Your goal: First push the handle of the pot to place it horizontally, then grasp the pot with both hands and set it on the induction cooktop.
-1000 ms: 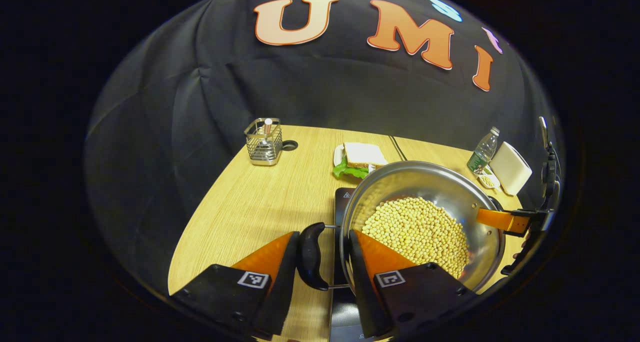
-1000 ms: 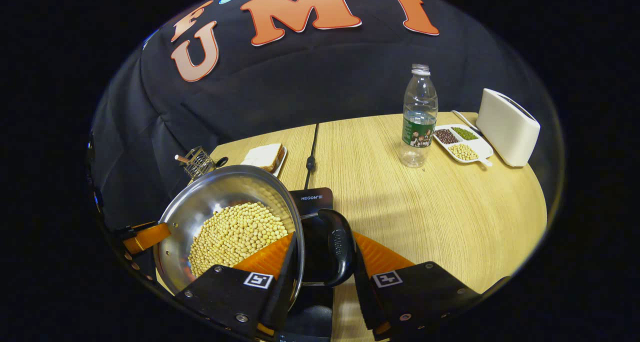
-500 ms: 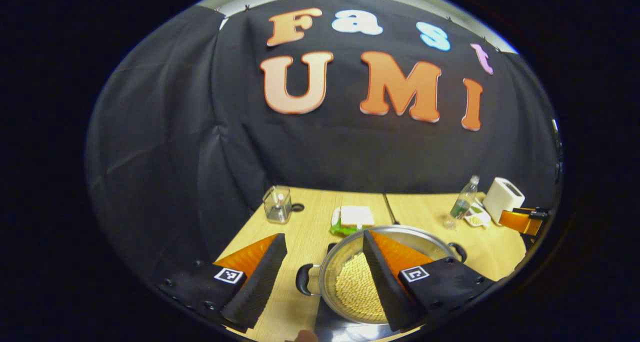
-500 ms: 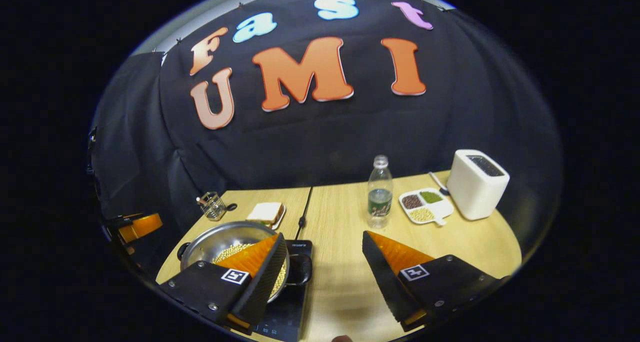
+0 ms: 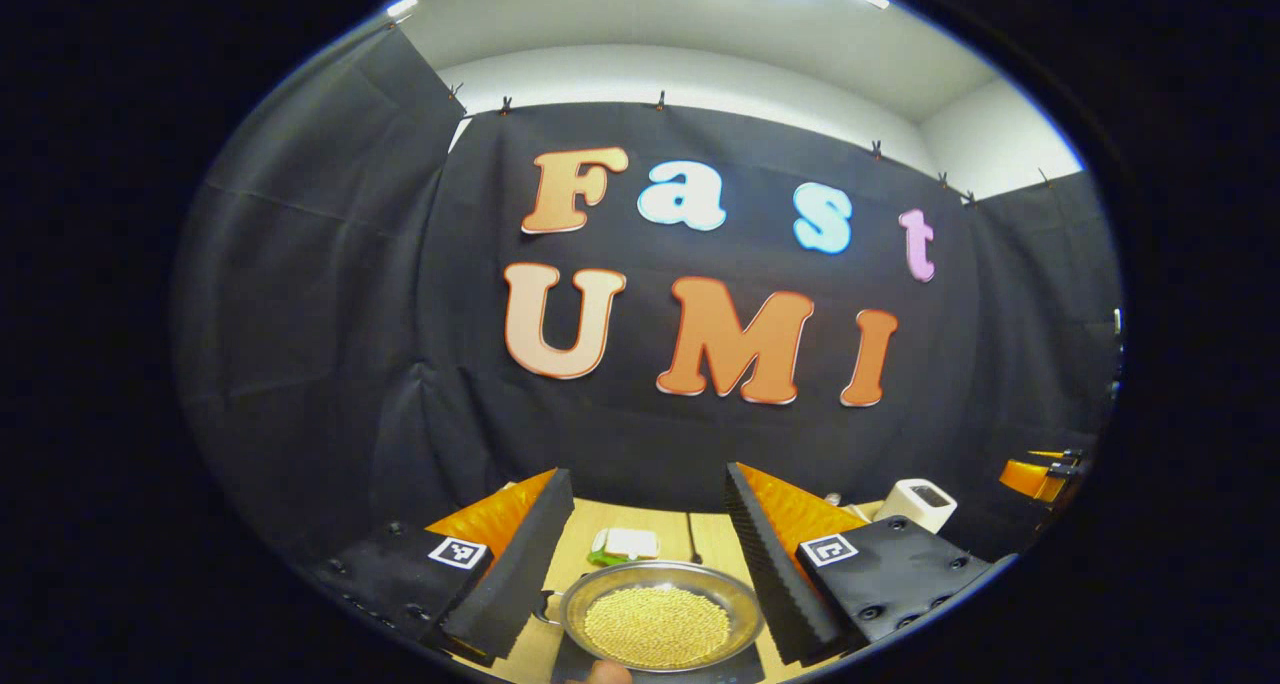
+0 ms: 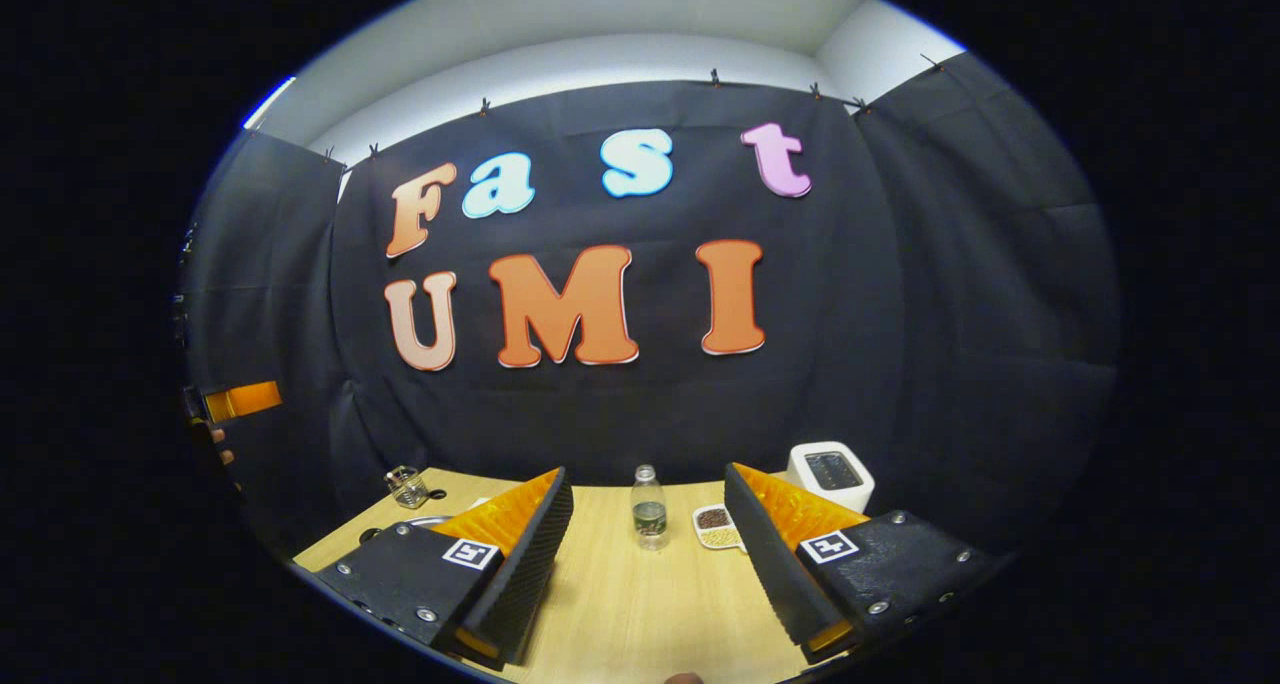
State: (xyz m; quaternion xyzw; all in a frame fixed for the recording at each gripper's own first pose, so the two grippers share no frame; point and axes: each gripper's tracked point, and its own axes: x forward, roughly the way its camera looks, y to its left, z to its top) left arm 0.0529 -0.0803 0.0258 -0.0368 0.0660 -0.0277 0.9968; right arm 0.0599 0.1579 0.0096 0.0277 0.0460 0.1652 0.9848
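The steel pot [image 5: 655,619], full of yellow beans, rests on the black induction cooktop [image 5: 748,670] far below my left gripper [image 5: 647,474]. That gripper is open and empty, raised high and well back from the pot, with one black pot handle [image 5: 546,609] showing beside its left finger. My right gripper [image 6: 647,472] is also open and empty, lifted above the table. A sliver of the pot's rim [image 6: 432,519] peeks out behind its left finger. Each gripper appears at the edge of the other's view: the right gripper [image 5: 1040,472] and the left gripper [image 6: 240,401].
On the wooden table [image 6: 620,604] stand a water bottle [image 6: 649,509], a divided dish of beans [image 6: 715,526], a white toaster [image 6: 830,474] and a wire utensil holder [image 6: 405,486]. A sandwich on a plate [image 5: 622,544] lies behind the pot.
Both grippers let go of the pot's handles, opened and rose up and back from the table. The pot stays on the cooktop.
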